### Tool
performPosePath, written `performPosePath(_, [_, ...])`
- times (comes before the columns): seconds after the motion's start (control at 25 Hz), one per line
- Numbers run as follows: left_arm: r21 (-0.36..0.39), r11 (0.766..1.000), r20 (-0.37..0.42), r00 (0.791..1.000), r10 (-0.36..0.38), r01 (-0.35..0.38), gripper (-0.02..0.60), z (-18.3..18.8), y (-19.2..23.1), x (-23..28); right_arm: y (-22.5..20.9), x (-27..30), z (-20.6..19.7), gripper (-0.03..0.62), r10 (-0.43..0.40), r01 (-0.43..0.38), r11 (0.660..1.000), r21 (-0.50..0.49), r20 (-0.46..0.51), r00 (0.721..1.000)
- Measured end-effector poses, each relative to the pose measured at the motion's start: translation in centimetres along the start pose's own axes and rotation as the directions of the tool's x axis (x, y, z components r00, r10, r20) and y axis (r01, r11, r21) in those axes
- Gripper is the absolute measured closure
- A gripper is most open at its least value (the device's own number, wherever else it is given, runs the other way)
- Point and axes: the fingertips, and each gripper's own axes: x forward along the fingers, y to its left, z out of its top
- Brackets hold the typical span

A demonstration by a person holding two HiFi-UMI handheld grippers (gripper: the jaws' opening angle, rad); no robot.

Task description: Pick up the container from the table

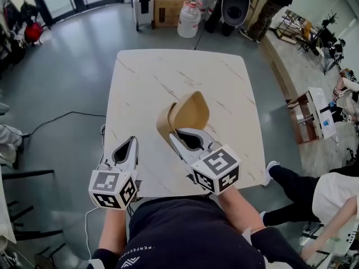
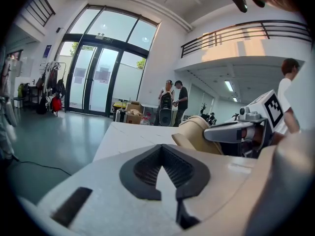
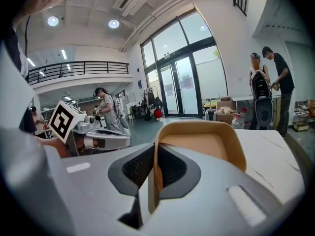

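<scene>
right claw [image 1: 175,133] pinching container [image 1: 191,113] wall, near rim hidden behind claw

Well ahead of the right gripper [image 1: 178,134]: water jug [image 1: 188,19], cardboard box [image 1: 170,4] to its left, white suitcase [image 1: 143,5] further left. Black cable [image 1: 61,118] on the floor, left of the left gripper [image 1: 131,141]. Person [image 1: 331,192] off to the right gripper's right, low by the floor.
</scene>
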Motion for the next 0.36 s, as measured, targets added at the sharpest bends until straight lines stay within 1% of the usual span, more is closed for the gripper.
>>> performPosePath(0.36, [-0.007, 1.000, -0.007, 1.000, 0.003, -0.003, 0.586, -0.55, 0.27, 0.25, -0.10, 0.33, -0.18, 0.572, 0.002, -0.002, 1.000, -0.003, -0.005, 1.000])
